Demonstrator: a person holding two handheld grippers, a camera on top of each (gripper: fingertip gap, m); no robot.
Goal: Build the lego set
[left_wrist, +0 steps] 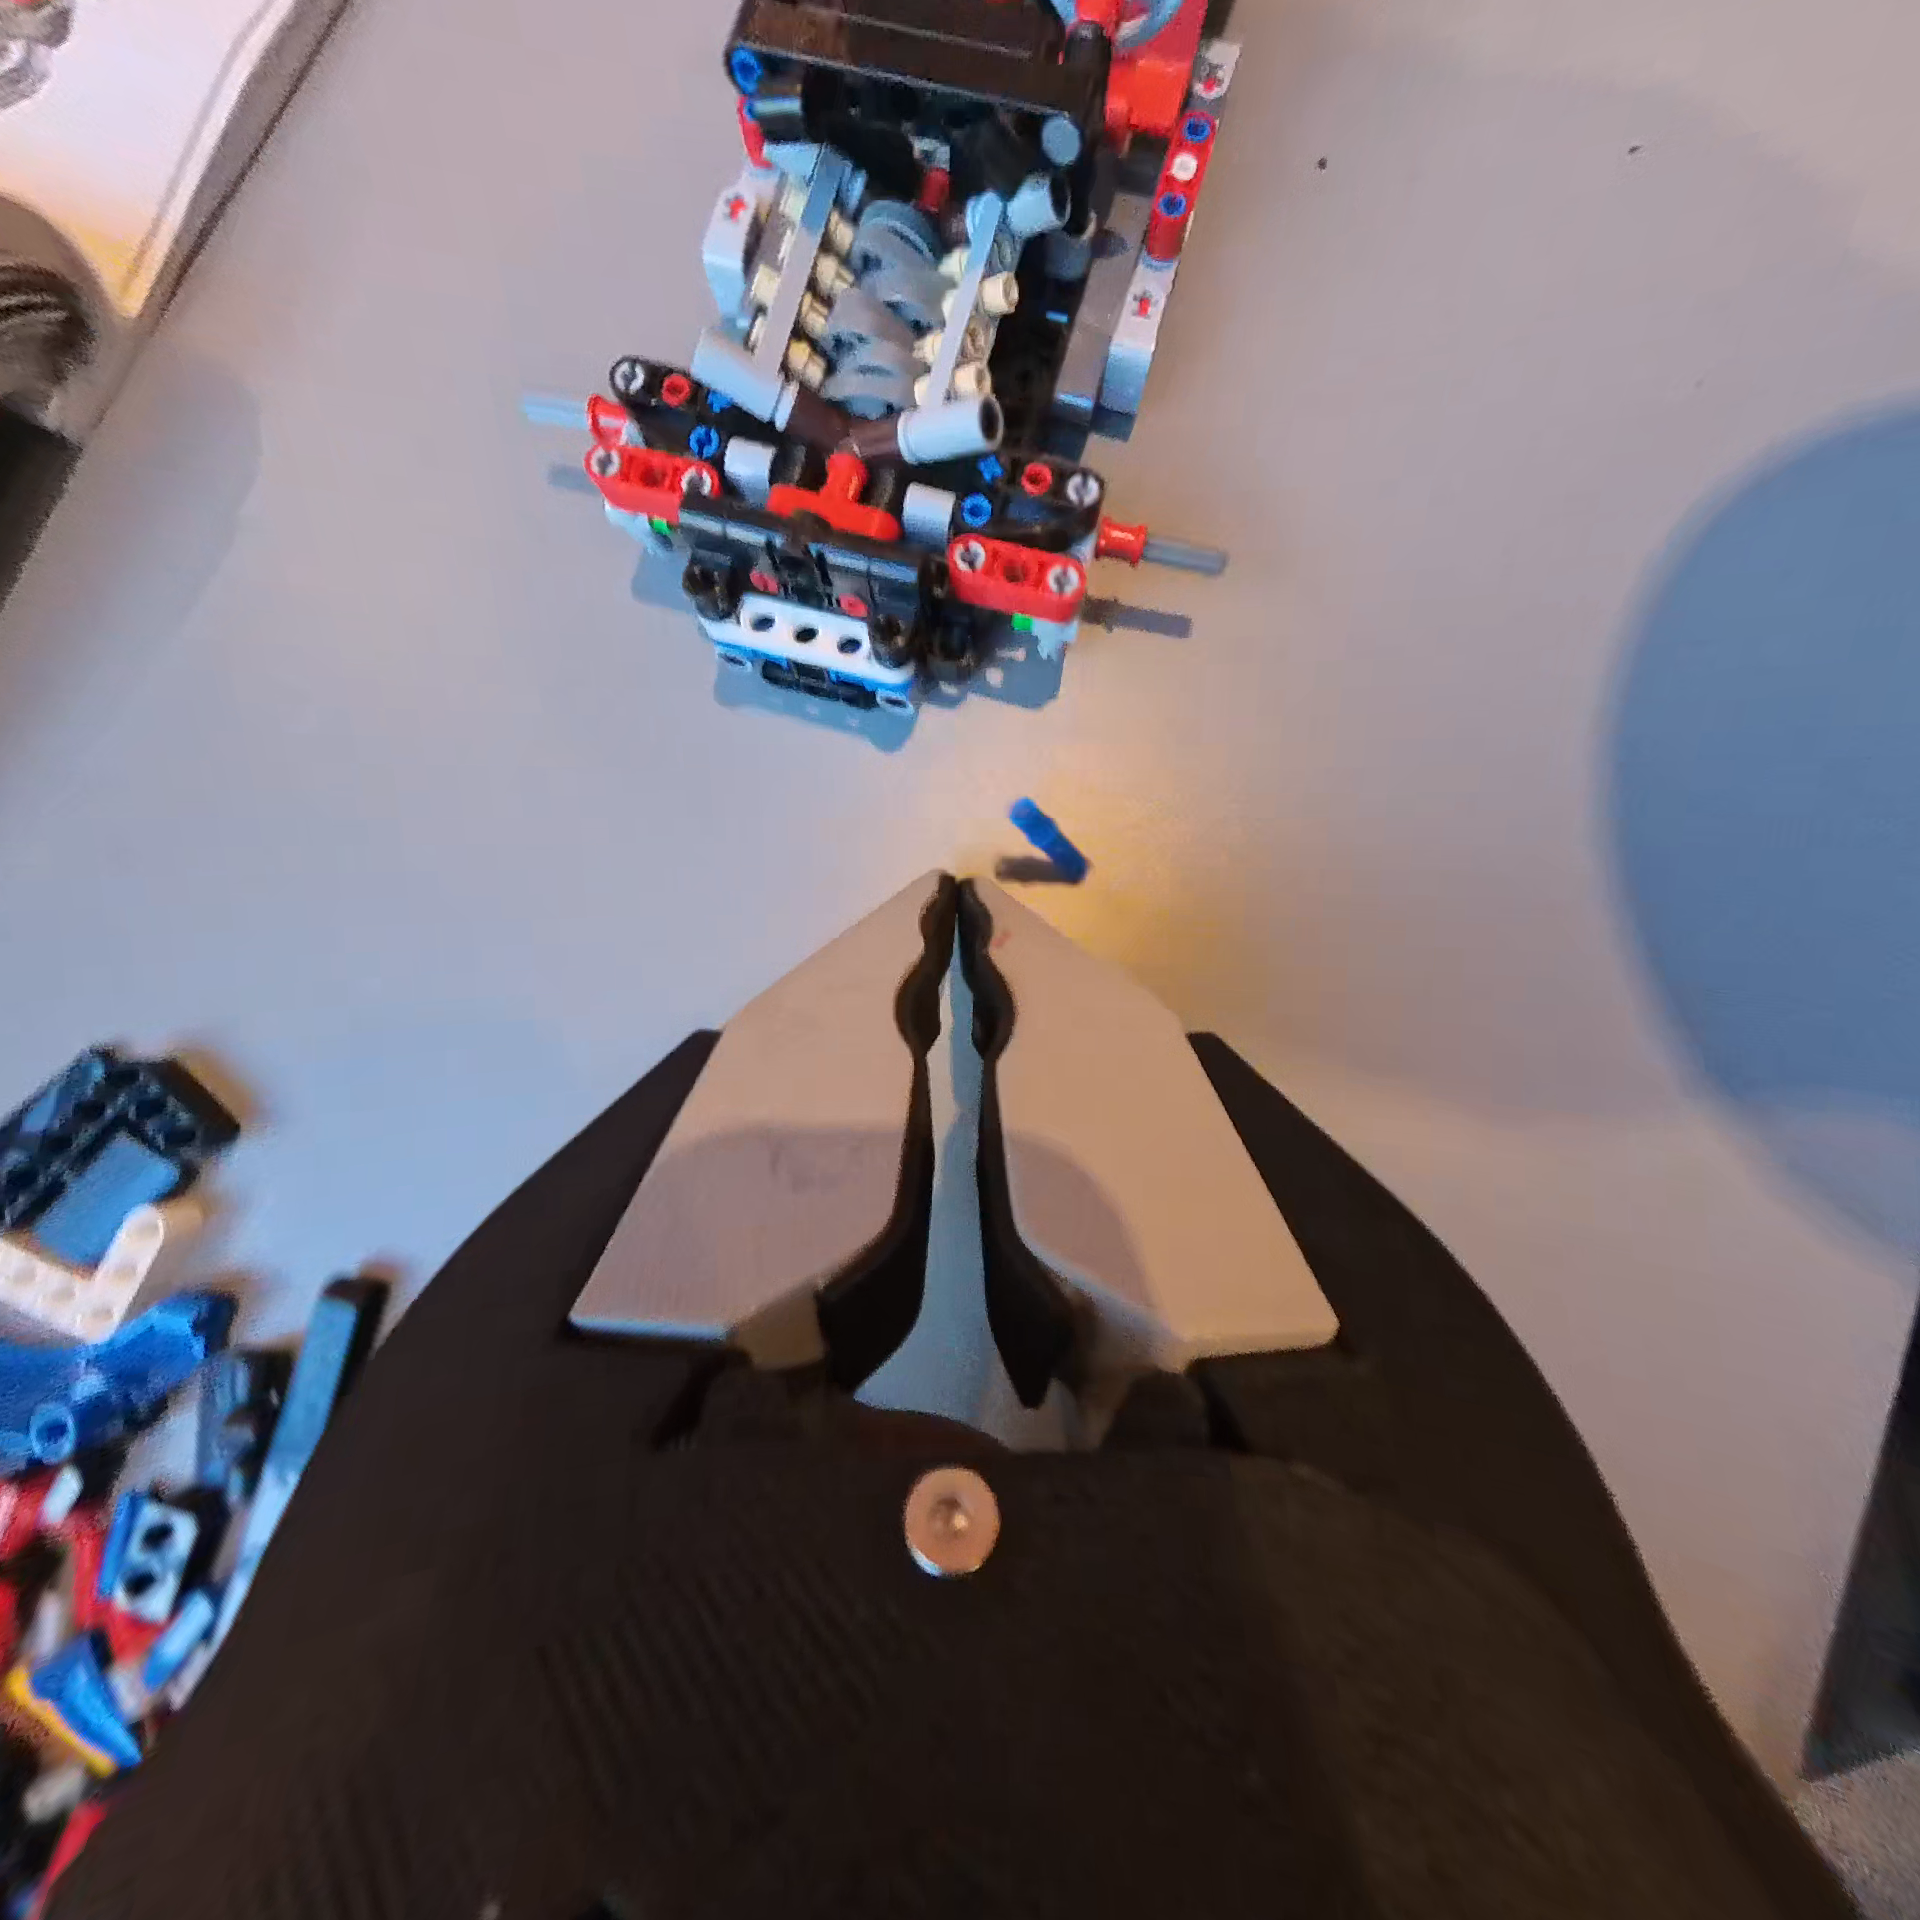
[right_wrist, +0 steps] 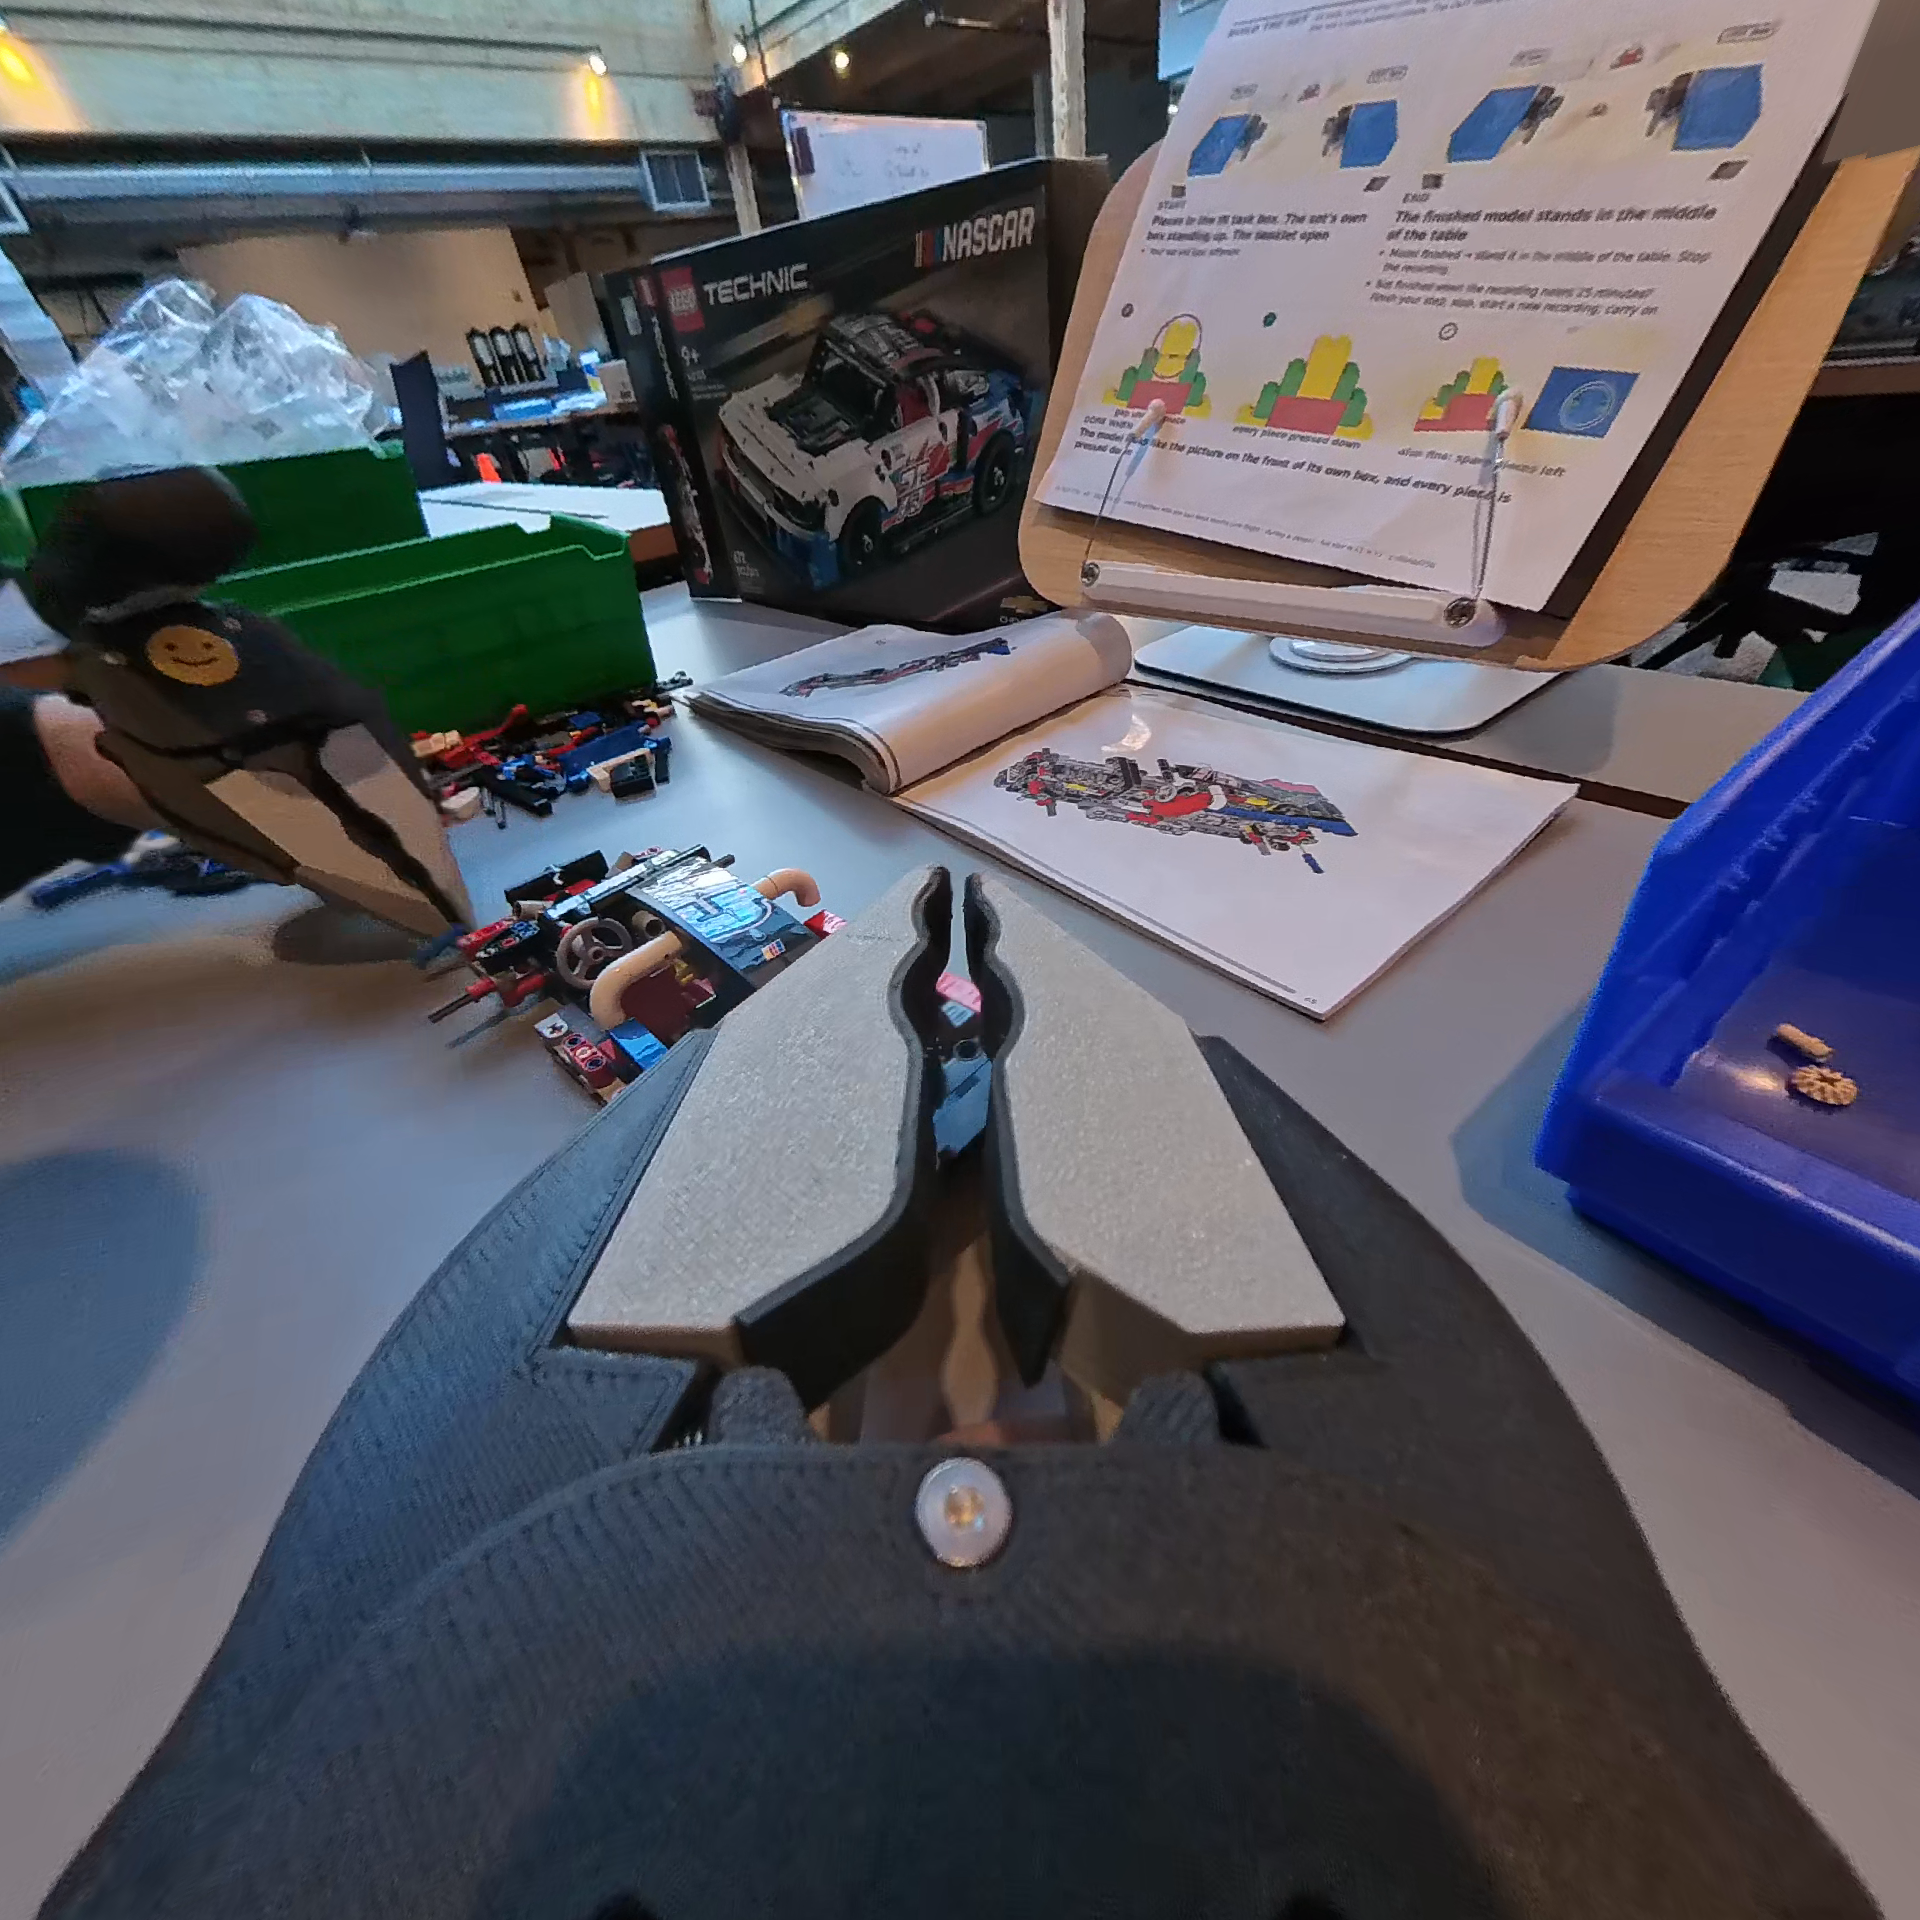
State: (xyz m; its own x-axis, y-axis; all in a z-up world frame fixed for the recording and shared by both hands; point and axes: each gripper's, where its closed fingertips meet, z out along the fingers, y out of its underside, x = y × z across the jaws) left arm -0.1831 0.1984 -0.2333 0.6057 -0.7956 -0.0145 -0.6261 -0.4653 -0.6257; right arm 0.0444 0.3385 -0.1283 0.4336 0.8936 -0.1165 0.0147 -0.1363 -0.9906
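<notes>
The left hand-held gripper [left_wrist: 957,885] is closed and empty. A blue pin [left_wrist: 1047,828] lies on the table [left_wrist: 1351,727] just beyond its tips, slightly right, long axis slanting near-right. The car chassis [left_wrist: 894,395] sits farther ahead. The right hand-held gripper [right_wrist: 958,883], nearly closed with nothing clearly held, is farther from the pin.
</notes>
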